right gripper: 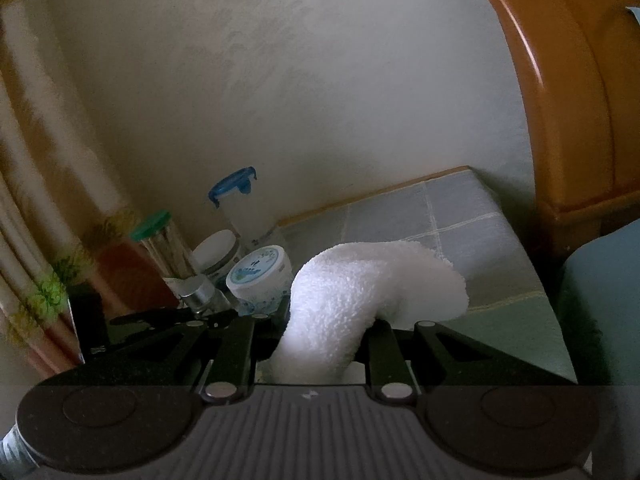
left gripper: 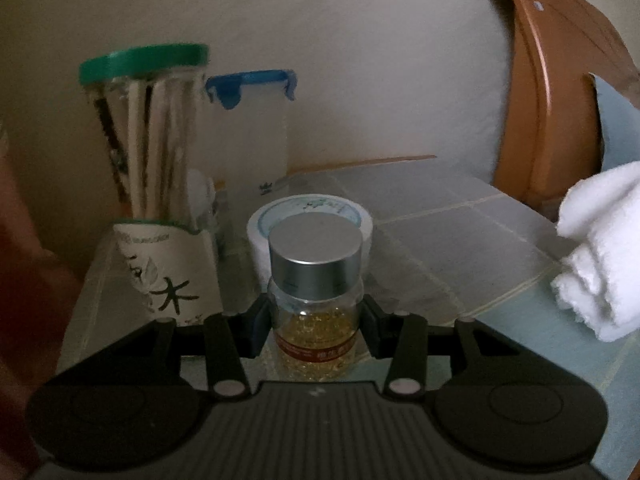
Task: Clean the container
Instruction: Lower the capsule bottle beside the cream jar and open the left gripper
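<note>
A small clear jar [left gripper: 315,320] with a silver lid and yellow contents stands between the fingers of my left gripper [left gripper: 315,326], which is shut on it. The same jar's silver lid [right gripper: 196,292] shows at the left of the right wrist view, with the left gripper's black fingers [right gripper: 160,316] around it. My right gripper [right gripper: 324,340] is shut on a folded white towel [right gripper: 360,292], which bulges up and to the right. The towel [left gripper: 600,256] also hangs at the right edge of the left wrist view, apart from the jar.
On the tiled tabletop [left gripper: 460,248] stand a tall green-lidded jar of sticks [left gripper: 152,152], a blue-lidded clear container [left gripper: 256,136] and a white tub [left gripper: 312,216] just behind the jar. A wooden chair [left gripper: 552,92] rises at the right, a wall behind.
</note>
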Available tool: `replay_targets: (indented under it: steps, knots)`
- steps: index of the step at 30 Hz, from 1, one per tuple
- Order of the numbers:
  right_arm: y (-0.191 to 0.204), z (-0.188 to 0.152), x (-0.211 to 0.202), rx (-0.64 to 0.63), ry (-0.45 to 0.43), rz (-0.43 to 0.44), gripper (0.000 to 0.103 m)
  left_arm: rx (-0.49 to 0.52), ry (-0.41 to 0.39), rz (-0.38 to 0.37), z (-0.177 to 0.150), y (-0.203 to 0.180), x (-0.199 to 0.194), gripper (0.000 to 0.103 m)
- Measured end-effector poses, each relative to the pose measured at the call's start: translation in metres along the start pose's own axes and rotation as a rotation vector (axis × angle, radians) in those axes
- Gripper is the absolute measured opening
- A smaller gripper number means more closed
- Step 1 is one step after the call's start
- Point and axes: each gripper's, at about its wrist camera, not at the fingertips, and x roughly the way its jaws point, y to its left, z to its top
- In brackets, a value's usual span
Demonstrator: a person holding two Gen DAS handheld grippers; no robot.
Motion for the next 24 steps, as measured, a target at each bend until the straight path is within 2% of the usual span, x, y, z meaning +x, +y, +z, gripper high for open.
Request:
replay_targets:
  steps: [8, 24]
  knots:
    - [0.002, 0.000, 0.002, -0.004, 0.005, -0.005, 0.020, -0.032, 0.011, 0.026, -0.013, -0.013, -0.011, 0.045]
    - [0.002, -0.001, 0.002, 0.000, 0.009, -0.003, 0.020, -0.038, 0.003, 0.038, -0.012, -0.009, -0.014, 0.045]
